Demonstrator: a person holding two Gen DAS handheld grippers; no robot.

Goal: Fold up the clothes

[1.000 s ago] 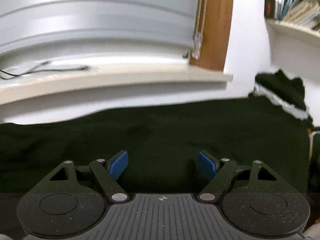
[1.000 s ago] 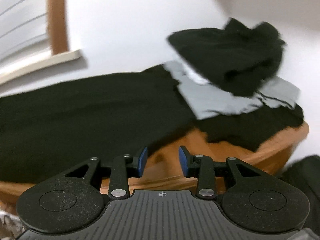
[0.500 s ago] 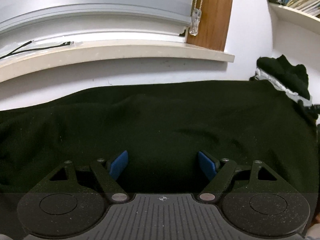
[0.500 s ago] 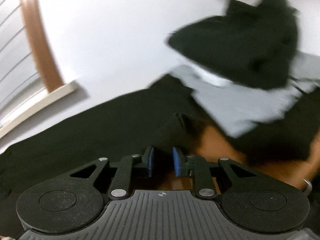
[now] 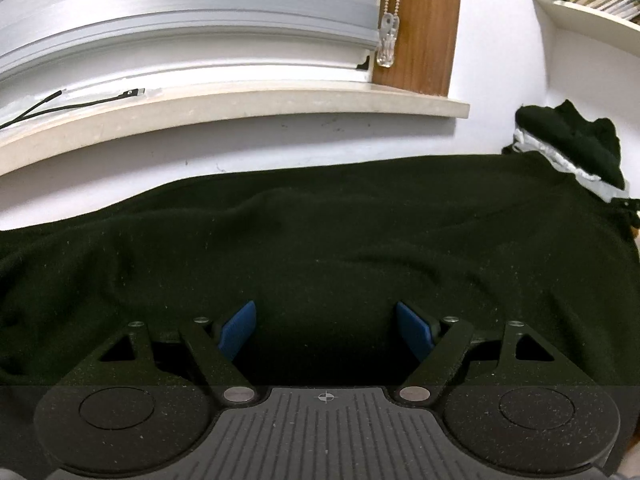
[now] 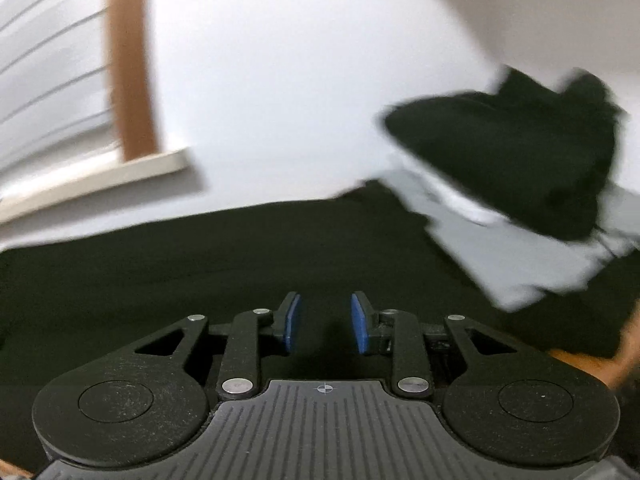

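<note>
Black garment lies spread wide below the window sill, filling most of both views. Left gripper hangs over its near part, jaws wide apart with nothing between them. Right gripper (its view is blurred) has jaws narrowly parted, gripping nothing. A pile of folded clothes, black on grey, sits at the garment's right end.

White wall, shuttered window, stone sill, bookshelf.
</note>
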